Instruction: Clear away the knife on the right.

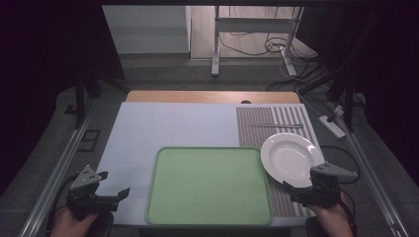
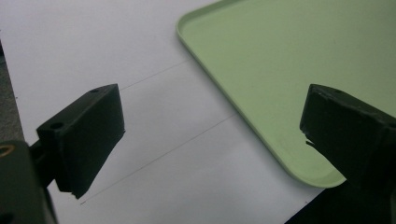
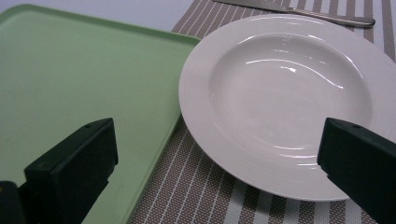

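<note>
Right gripper (image 1: 302, 190): held wide open, nothing gripped, just below the white plate (image 1: 291, 159).
Plate: seen on striped placemat (image 1: 286, 205), touching green tray's (image 1: 210, 185) right rim; knife (image 1: 274, 125) beyond.
Left gripper (image 1: 112, 185): wide open, empty, near tray's left edge.

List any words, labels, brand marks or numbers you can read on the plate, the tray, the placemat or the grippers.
No readable text anywhere.
White plate: plain, no mark on the face that shows.
Green tray: plain, no print.
Striped placemat: woven stripes, no lettering.
Knife: too small to tell any stamp.
Left gripper and right gripper: black jaws, no labels.
</note>
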`<control>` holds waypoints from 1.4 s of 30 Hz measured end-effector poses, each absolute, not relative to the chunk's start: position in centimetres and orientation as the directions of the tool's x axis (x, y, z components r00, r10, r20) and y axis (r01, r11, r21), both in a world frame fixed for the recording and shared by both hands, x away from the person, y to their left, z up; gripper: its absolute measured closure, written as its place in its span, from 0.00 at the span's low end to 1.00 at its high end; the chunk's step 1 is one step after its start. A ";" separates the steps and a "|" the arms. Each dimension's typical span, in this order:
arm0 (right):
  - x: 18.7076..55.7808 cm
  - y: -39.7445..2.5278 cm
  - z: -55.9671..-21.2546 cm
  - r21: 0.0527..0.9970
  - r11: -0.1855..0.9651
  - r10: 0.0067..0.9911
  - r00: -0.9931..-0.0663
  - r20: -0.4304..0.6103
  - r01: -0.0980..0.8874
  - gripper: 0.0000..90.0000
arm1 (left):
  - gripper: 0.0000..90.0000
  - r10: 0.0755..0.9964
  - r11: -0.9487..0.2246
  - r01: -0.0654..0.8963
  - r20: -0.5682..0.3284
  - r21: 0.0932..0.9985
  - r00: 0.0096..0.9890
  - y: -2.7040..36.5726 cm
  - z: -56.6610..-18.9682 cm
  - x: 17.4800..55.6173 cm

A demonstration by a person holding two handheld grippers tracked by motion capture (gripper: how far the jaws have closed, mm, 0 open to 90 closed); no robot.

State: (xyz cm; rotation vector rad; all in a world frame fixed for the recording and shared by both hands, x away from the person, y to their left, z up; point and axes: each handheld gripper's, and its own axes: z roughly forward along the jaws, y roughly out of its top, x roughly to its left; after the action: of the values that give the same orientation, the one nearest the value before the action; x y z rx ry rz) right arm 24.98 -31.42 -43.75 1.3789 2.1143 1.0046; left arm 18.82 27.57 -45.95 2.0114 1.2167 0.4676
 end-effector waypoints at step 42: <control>26.1 -29.8 -43.7 0.708 0.387 0.860 -0.507 -0.047 0.591 0.00 | 0.07 0.878 -0.284 0.615 -0.060 0.735 0.476 27.6 -46.0 18.9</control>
State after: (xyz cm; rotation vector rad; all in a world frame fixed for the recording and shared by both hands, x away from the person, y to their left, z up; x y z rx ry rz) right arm 26.15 -29.80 -43.70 1.2521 2.2421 0.8973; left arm 18.91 27.59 -45.98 2.0114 1.2336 0.4699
